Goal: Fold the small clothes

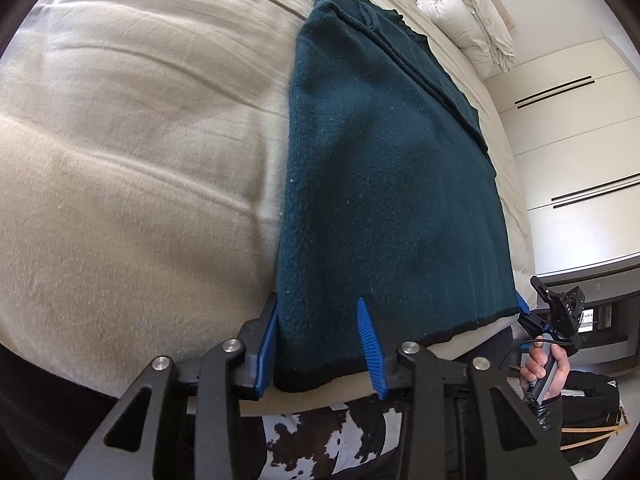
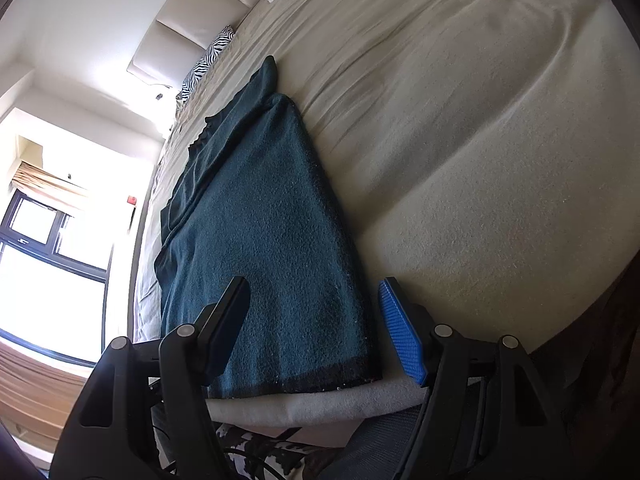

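Blue-padded fingers of the left gripper [image 1: 320, 344] sit spread apart at the near hem of the teal sweater [image 1: 384, 184], one each side of its corner, not squeezing afaict. Same deal w/ the right gripper [image 2: 320, 328]: jaws wide, straddling the other hem corner, and one pad's blue face is turned away so it just looks black. Sweater lies flat-ish on the beige bed [image 1: 132, 148], folded lengthwise, collar end pointing at the headboard. Far end is bunched and hard to read. White duvet [image 1: 468, 12] rolled up by the headboard. Zebra pillow [image 2: 208, 64] mostly hidden. Window [image 2: 44, 264] is blown out, can't see thru it.
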`<state>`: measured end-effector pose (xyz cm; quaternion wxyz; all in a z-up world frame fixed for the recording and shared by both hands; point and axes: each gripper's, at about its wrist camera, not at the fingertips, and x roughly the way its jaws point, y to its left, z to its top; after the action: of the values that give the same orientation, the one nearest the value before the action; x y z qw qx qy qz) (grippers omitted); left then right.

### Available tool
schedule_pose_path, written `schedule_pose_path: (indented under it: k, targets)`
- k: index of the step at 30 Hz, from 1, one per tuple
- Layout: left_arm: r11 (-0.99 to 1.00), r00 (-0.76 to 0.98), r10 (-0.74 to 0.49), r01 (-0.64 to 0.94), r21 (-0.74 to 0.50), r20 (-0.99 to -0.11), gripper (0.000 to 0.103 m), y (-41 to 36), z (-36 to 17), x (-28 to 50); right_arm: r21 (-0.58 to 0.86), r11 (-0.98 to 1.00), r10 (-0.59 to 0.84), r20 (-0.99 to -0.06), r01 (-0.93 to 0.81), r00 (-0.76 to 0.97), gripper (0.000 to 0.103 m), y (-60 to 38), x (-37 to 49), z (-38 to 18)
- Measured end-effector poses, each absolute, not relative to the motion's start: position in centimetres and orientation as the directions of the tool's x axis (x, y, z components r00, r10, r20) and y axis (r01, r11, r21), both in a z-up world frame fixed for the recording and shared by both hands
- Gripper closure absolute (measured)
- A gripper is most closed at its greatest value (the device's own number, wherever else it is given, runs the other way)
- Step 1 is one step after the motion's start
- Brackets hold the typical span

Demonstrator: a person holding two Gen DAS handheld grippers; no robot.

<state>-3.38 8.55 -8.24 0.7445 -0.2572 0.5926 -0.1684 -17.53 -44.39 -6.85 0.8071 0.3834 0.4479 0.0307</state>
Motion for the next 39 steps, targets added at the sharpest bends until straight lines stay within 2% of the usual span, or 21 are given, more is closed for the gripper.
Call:
schedule_pose_path:
  k: [5, 8, 12, 14, 15, 17, 22, 24, 27, 29, 36, 39]
  targets:
    - [0.802, 0.232, -0.567, -0.062, -0.594, -0.790, 0.064, 8.6, -8.5, -3.3, 0.615, 0.725, 0.369, -0.727, 0.309, 0.579, 0.037, -45.0, -18.1, -6.3]
    - [0.803, 0.228, -0.567, -0.059, -0.593, -0.792, 0.060, 8.5, -8.4, -3.3, 0.591, 0.743, 0.367, -0.752, 0.314, 0.547, 0.037, -44.7, -17.9, -6.4]
    - [0.823, 0.227, -0.546, -0.037, -0.567, -0.807, 0.063, 8.0, -8.2, -3.4, 0.593, 0.745, 0.389, -0.759, 0.307, 0.522, 0.038, -44.6, -18.2, -6.8]
    - [0.835, 0.224, -0.532, -0.026, -0.550, -0.817, 0.072, 7.8, -8.1, -3.6, 0.600, 0.740, 0.399, -0.756, 0.305, 0.520, 0.038, -44.7, -18.3, -6.9]
    - [0.837, 0.220, -0.528, -0.024, -0.546, -0.820, 0.083, 7.7, -8.2, -3.6, 0.602, 0.738, 0.402, -0.755, 0.305, 0.518, 0.038, -44.6, -18.4, -6.9]
    - [0.836, 0.216, -0.531, -0.023, -0.548, -0.820, 0.088, 7.6, -8.3, -3.8, 0.608, 0.737, 0.415, -0.753, 0.296, 0.511, 0.039, -44.4, -18.3, -6.9]
    - [0.863, 0.233, -0.493, 0.010, -0.505, -0.838, 0.092, 7.0, -7.9, -4.2, 0.600, 0.753, 0.435, -0.762, 0.271, 0.479, 0.050, -43.4, -17.9, -7.2]
    - [0.873, 0.240, -0.479, 0.024, -0.488, -0.845, 0.093, 6.8, -7.7, -4.3, 0.603, 0.749, 0.437, -0.762, 0.276, 0.478, 0.058, -43.4, -18.0, -7.5]
    - [0.868, 0.243, -0.486, 0.020, -0.497, -0.839, 0.093, 6.9, -7.8, -4.3, 0.612, 0.736, 0.441, -0.758, 0.290, 0.481, 0.070, -43.9, -18.4, -7.9]
    - [0.863, 0.246, -0.492, 0.017, -0.504, -0.835, 0.093, 7.1, -7.9, -4.4, 0.625, 0.724, 0.450, -0.748, 0.291, 0.487, 0.072, -44.4, -18.6, -8.1]
    - [0.863, 0.266, -0.491, 0.020, -0.504, -0.830, 0.094, 7.5, -7.7, -4.6, 0.610, 0.733, 0.432, -0.759, 0.301, 0.488, 0.093, -44.7, -19.1, -8.3]
    - [0.873, 0.284, -0.475, 0.030, -0.487, -0.833, 0.095, 7.5, -7.1, -4.7, 0.606, 0.740, 0.422, -0.757, 0.293, 0.499, 0.095, -44.6, -19.4, -7.9]
